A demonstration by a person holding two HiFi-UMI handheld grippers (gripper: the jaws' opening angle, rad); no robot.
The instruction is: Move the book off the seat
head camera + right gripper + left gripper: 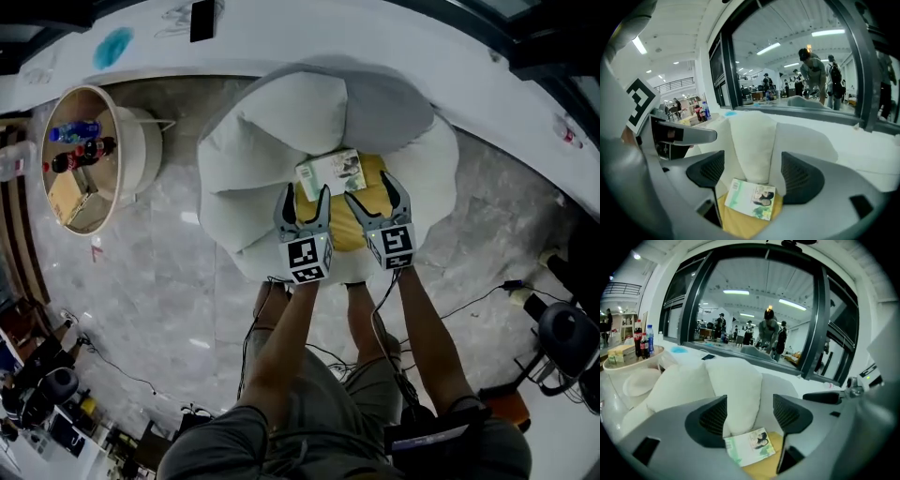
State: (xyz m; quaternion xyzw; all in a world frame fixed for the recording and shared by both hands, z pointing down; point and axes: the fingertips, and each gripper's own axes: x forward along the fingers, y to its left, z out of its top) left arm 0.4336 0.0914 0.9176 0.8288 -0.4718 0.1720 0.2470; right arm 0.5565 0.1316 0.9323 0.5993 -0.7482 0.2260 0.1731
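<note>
My left gripper (pixel 306 193) and right gripper (pixel 368 187) stood open and empty; the book (pixel 331 172), judged light, thin and flexible, wanted pinching at its near edge.

Book (pixel 330 173): one thin paperback, being carried flat and closed, cover up, by the seat. The cover is being shown as white fading to pale green, with a small dark picture of figures toward one end. The book is being kept at the seat's rear edge, skewed to that edge, its far side lying just beside the white backrest.

Seat (pixel 339 227): one yellow cushion, being enclosed at the rear and both sides by the white padded lobes of an armchair (pixel 281 122). Its front part is being shown as plain yellow.
</note>
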